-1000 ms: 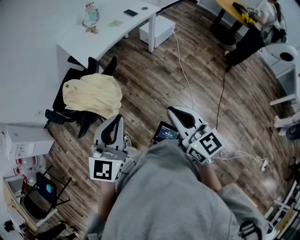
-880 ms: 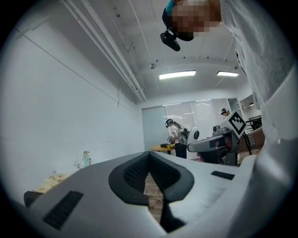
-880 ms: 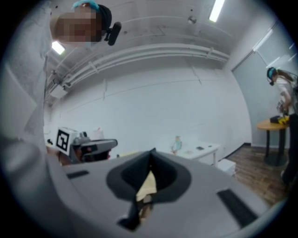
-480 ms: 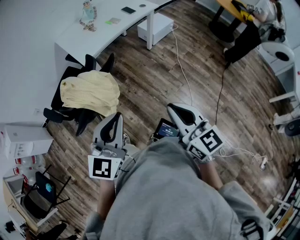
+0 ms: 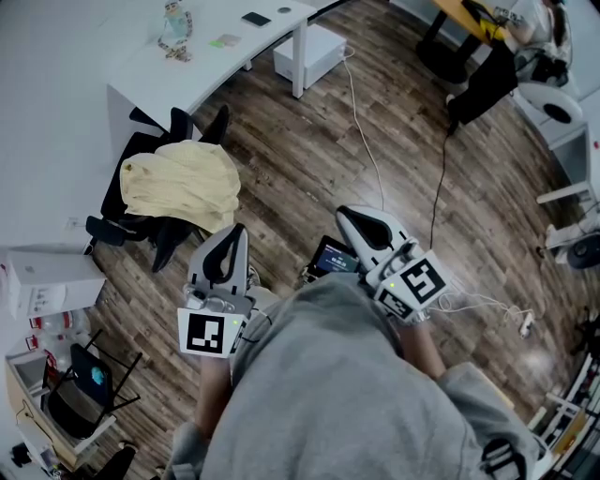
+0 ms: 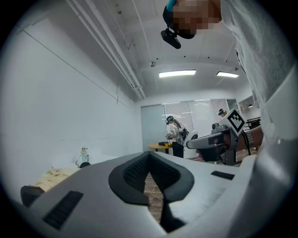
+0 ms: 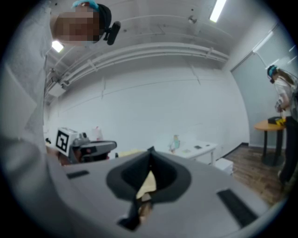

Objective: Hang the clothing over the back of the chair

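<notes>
A pale yellow piece of clothing (image 5: 183,186) lies bunched on the seat of a black office chair (image 5: 127,220) at the left of the head view. Both grippers are held close to the person's grey-clad body, apart from the chair. My left gripper (image 5: 234,234) is shut with nothing in it, and points roughly toward the chair. My right gripper (image 5: 345,216) is shut and empty too. In the left gripper view the clothing (image 6: 52,175) shows low at the left, beyond the closed jaws. The right gripper view shows a sliver of clothing (image 7: 148,183) through the gap behind its jaws.
A white desk (image 5: 187,70) with a small bottle (image 5: 176,28) stands behind the chair, a white box (image 5: 309,52) under its end. Cables (image 5: 375,159) run across the wooden floor. Another person (image 5: 511,47) works at the top right. A lit screen (image 5: 333,261) sits between the grippers.
</notes>
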Tool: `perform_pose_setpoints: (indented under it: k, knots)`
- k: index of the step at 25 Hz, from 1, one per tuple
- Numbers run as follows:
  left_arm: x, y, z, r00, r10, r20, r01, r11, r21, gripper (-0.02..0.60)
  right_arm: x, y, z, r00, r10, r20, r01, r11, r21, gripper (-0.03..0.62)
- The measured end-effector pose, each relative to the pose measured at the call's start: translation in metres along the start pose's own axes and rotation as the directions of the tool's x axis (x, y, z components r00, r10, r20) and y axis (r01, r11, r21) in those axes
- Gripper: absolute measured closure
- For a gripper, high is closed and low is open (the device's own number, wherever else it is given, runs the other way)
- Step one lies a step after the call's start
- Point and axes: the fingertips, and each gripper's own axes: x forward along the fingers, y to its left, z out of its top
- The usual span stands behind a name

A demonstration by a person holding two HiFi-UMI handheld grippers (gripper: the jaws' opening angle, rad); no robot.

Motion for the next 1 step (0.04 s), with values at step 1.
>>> perform_pose_setpoints:
  k: [1]
  knots:
    - [-0.0003,0.0013,-0.0013,1.000,0.001,-0.004,-0.001,1.000,-0.003,0.552,0.0011,0.0002,-0.0001,1.000,-0.001,0.000,0.001,1.000,0.001,0.560]
